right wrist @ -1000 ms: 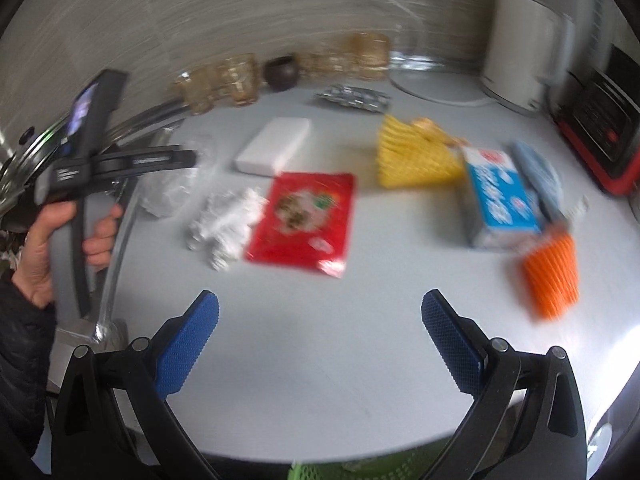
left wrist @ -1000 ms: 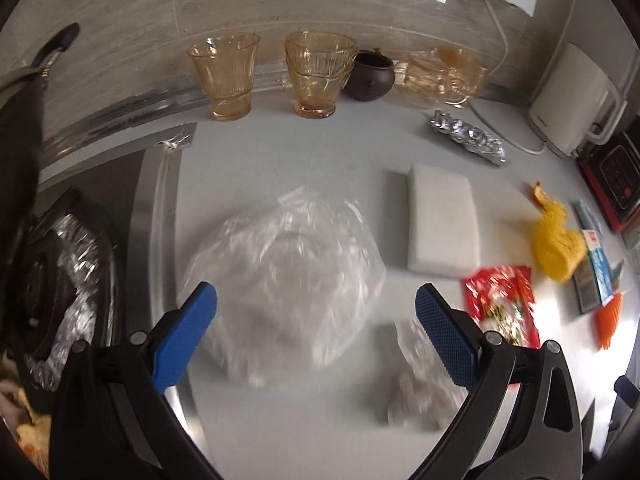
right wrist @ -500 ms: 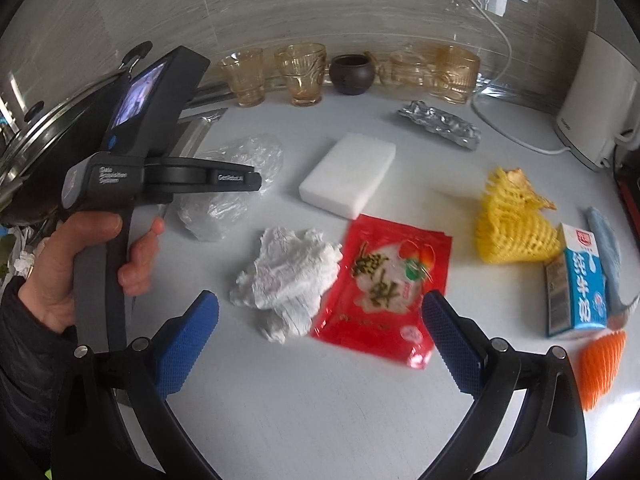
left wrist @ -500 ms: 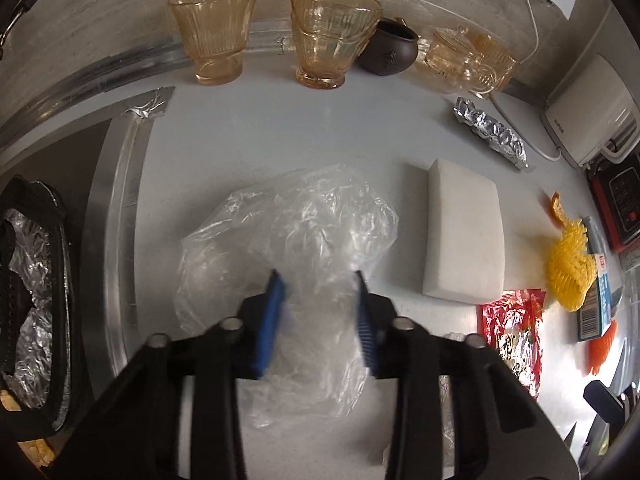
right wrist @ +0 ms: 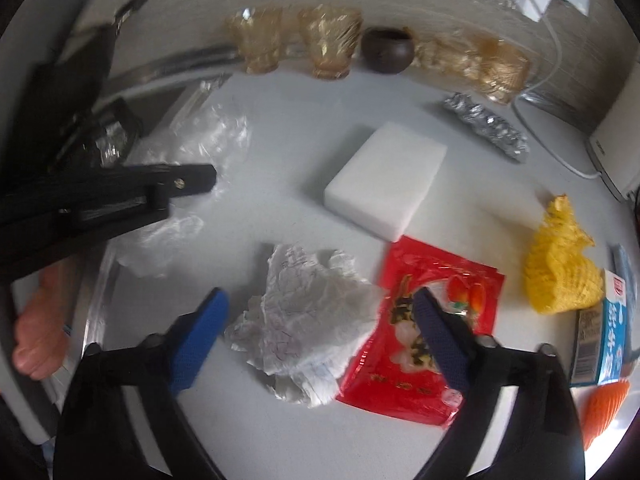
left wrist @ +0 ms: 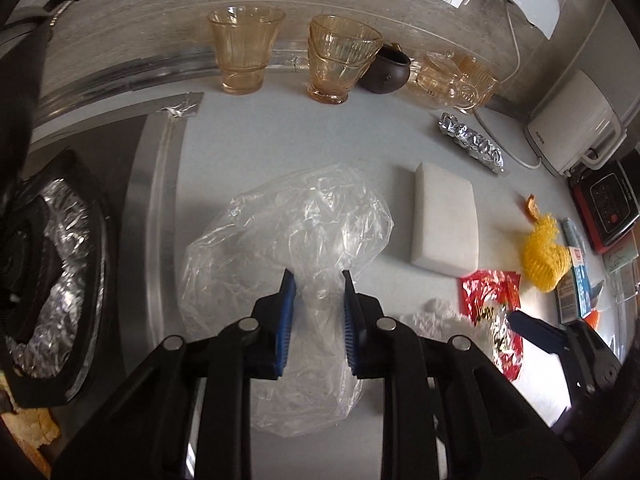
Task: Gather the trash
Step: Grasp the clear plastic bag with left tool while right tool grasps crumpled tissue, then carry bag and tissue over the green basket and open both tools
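A crumpled clear plastic bag (left wrist: pixel 288 232) lies on the white counter (left wrist: pixel 256 128), and my left gripper (left wrist: pixel 318 280) is shut on its lower middle, blue pads pinching the film. In the right wrist view the same bag (right wrist: pixel 208 132) shows under the left tool. My right gripper (right wrist: pixel 320 300) hovers over a crumpled white paper tissue (right wrist: pixel 304 316), its jaws closing with the tissue between them, pads not touching it. A red snack wrapper (right wrist: pixel 428 328) lies just right of the tissue, partly under the right finger.
A white foam block (right wrist: pixel 388 180), foil scrap (right wrist: pixel 486 126), yellow net (right wrist: pixel 560 276), blue-white carton (right wrist: pixel 604 340) and orange ribbed item (right wrist: pixel 604 404) lie around. Amber glasses (left wrist: pixel 244 52) and a dark pot (left wrist: pixel 386 74) line the back wall. A stove (left wrist: pixel 40 260) sits left.
My left gripper dropped onto the plastic bag and shut on it. My right gripper swung left and lower, from bare counter to over the tissue, and its jaws have narrowed.
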{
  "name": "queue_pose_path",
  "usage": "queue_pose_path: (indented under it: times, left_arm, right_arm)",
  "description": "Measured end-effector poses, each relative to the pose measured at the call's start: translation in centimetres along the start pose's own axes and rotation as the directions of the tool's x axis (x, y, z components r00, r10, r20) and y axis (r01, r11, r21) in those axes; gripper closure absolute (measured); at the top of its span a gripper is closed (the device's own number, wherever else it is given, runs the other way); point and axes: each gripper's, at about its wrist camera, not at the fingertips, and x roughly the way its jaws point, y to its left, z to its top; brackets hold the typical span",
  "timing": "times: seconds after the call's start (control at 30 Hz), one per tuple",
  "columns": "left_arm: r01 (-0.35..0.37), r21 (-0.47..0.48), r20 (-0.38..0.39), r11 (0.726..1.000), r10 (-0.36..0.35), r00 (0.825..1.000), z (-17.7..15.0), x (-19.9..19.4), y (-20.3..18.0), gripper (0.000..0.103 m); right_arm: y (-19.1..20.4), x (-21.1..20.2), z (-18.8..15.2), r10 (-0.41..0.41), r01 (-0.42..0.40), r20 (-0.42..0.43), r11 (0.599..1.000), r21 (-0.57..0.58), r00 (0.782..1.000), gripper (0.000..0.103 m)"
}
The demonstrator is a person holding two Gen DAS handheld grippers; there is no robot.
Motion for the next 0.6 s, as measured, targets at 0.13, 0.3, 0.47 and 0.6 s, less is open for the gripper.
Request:
queue_pose_path:
  times: [0.13, 0.3, 0.47, 0.6]
  left_arm:
    - [0.006, -0.009, 0.002, 1.000, -0.006, 1.000, -0.7, -0.6, 0.3, 0.081]
    - [0.000, -0.007, 0.014, 1.000, 0.001, 1.000, -1.2, -1.3, 0.1, 0.081]
    - [-0.003, 0.014, 0.038, 1.000, 0.003, 0.999, -2.1, -3.1, -1.1, 0.081]
    - [0.004, 0.051, 0.050, 0.999, -0.007, 0.999, -3.6, -5.2, -3.2, 0.081]
  right_arm:
    - [0.4, 1.1, -0.2, 0.001, -0.002, -0.036, 1.000, -0.016, 0.999, 0.052]
    - [0.4, 0.6, -0.8, 0.032, -0.033, -0.034, 0.999, -0.009, 0.999, 0.078]
    - [0.0, -1.8, -1.6, 0.046, -0.046, 0.002, 0.999, -0.007, 0.999, 0.080]
    - [-1.2, -5.5, -3.6, 0.042, -0.043, 0.043, 0.999, 0.021, 0.998, 0.080]
